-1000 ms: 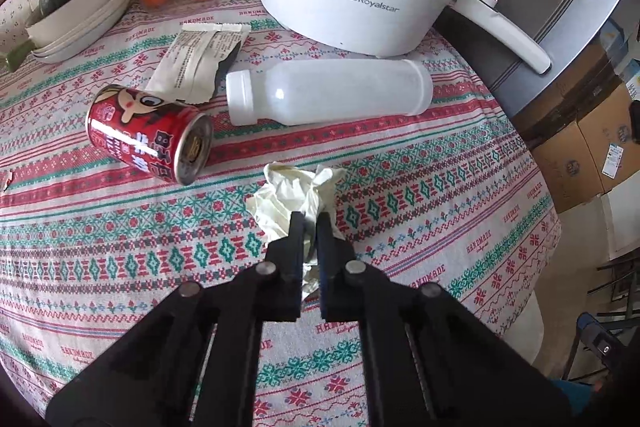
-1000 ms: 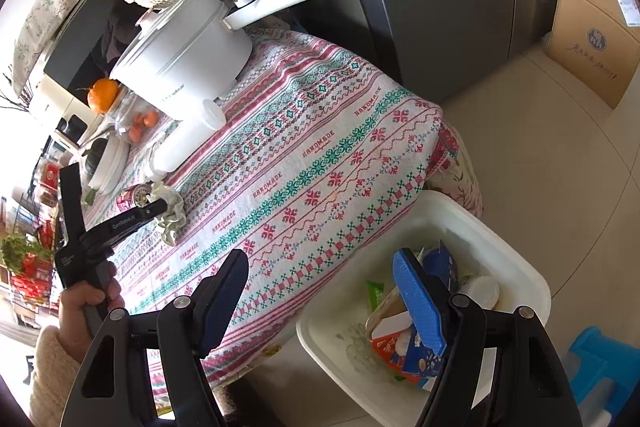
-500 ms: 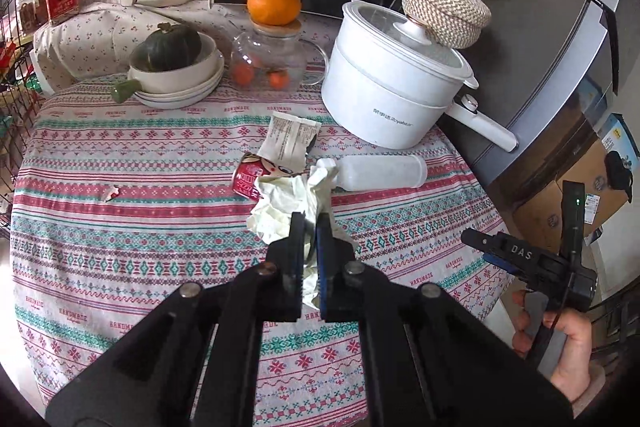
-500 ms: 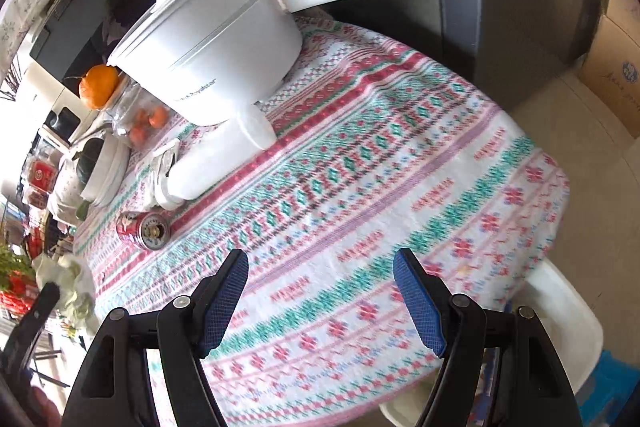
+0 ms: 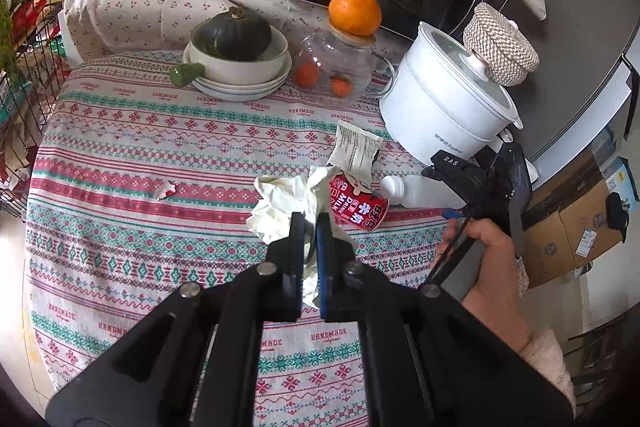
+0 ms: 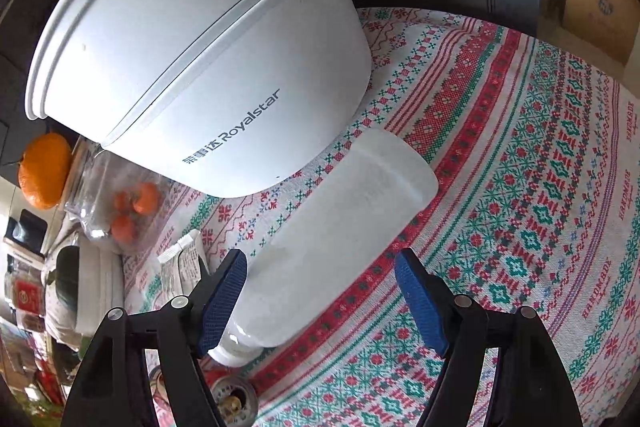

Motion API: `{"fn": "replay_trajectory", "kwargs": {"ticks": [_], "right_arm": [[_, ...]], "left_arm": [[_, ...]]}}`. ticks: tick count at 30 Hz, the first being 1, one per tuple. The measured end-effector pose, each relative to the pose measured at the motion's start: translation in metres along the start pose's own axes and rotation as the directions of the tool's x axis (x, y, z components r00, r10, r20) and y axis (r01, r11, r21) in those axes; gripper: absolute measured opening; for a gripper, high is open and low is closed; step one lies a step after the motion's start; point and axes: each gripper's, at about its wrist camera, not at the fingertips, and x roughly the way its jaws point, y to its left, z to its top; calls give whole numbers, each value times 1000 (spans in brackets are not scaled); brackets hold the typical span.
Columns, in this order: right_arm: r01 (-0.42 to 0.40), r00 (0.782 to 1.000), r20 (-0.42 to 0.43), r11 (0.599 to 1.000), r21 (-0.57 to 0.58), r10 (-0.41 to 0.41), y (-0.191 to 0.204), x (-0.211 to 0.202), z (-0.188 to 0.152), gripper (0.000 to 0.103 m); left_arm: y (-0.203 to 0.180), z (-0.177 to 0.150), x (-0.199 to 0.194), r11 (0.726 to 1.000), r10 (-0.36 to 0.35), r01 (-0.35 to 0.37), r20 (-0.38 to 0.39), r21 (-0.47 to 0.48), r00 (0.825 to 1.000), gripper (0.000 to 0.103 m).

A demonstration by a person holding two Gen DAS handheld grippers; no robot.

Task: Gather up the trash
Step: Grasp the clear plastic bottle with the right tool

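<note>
My left gripper [image 5: 309, 223] is shut on a crumpled white paper wad [image 5: 282, 203] and holds it above the patterned tablecloth [image 5: 160, 163]. A red drink can [image 5: 358, 205] lies on its side behind the wad, with an empty wrapper [image 5: 356, 151] beyond it. A white plastic bottle [image 6: 340, 235] lies on the cloth beside the white pot. My right gripper [image 6: 320, 291] is open, its blue pads either side of the bottle, not touching it. In the left wrist view the right gripper [image 5: 480, 183] sits over the bottle [image 5: 416, 191].
A white Royalstar pot [image 6: 208, 59] with a long handle stands just behind the bottle. A glass jar with oranges [image 5: 336, 67], a bowl with a green squash [image 5: 236, 47] and a small scrap [image 5: 166, 189] are on the table. Cardboard boxes [image 5: 576, 227] are on the floor at right.
My left gripper has lifted the paper wad off the table and pulled back. My right gripper has moved from the bin over the table and now straddles the bottle.
</note>
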Motion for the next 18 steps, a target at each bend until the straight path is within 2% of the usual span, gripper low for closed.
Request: {"fn": "replay_trajectory", "kwargs": {"ticks": [1,4,5,9,13,18], "right_arm": [[27,1000,-7,1000,3,-27,4,5,0,78],[35,998,-47,999,3,-35,12,20,-3,78],[52,998,-37,998,-19,-53,15,19,-4,73],[18,998,-55,999,-49,-20,8,11,-12,65],[-50,993,-115,995,-81,40,-12,-1,-21,56],[-92,985,-158,987,-133,70,-52,-31,-31,53]], "left_arm": [[1,0,-3,1000,4,-4,9,3,1000,6],[3,1,-10,1000,-11,11,24,4,1000,6],[4,0,-11,1000,-13,13,23,4,1000,6],[6,-3,-10,1000,-26,26,6,-10,1000,6],[-1,-9,-14,998,-64,64,2,-3,998,6],[-21,-18,-17,995,-93,94,-4,36,996,6]]}}
